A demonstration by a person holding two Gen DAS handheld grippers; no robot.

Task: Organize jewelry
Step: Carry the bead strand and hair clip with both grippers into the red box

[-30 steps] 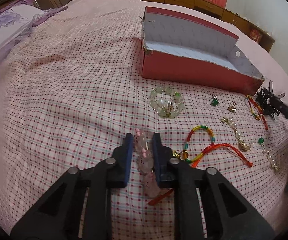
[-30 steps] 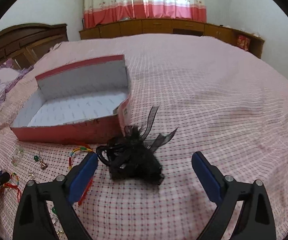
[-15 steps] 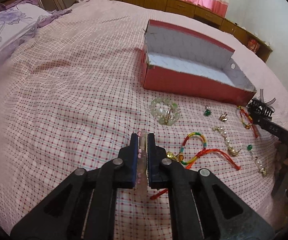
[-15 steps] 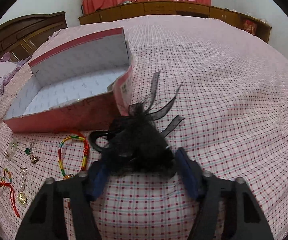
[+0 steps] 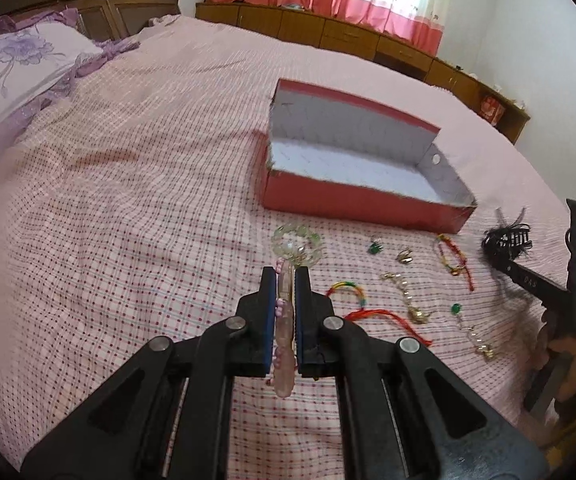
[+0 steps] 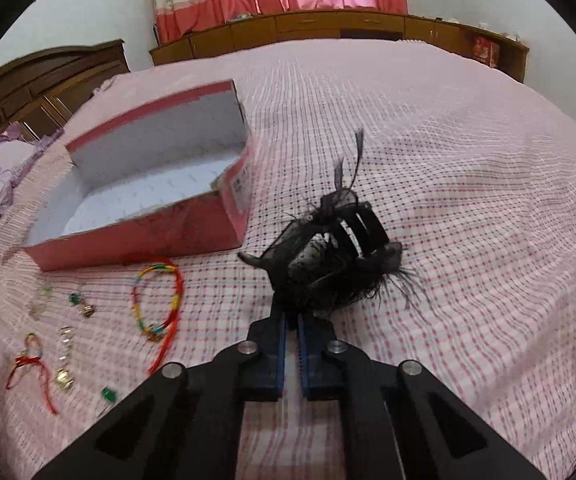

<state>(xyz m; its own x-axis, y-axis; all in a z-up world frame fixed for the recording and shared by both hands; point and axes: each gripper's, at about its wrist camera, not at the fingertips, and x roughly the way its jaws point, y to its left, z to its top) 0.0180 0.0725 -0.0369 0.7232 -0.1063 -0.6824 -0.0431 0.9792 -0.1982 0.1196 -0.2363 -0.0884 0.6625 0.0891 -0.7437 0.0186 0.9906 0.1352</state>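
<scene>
Both pieces have just left the checked pink bedspread (image 5: pixel 135 208): the left gripper (image 5: pixel 285 280) is clamped on a pale pink beaded bracelet (image 5: pixel 283 344), and the right gripper (image 6: pixel 292 312) has pinched the black feathered hair clip (image 6: pixel 336 256). Both loads look ready for the open red cardboard box (image 5: pixel 352 200) just ahead. A green bead bracelet (image 5: pixel 296 245) and a rainbow cord bracelet (image 6: pixel 155 296) lie beneath the path, blocking nothing.

The small pieces (image 6: pixel 63 380) near the bed's (image 6: pixel 448 160) front edge are too blurred to identify. The pink bracelet (image 5: pixel 285 344) is mostly hidden between the left fingers (image 5: pixel 268 316).
</scene>
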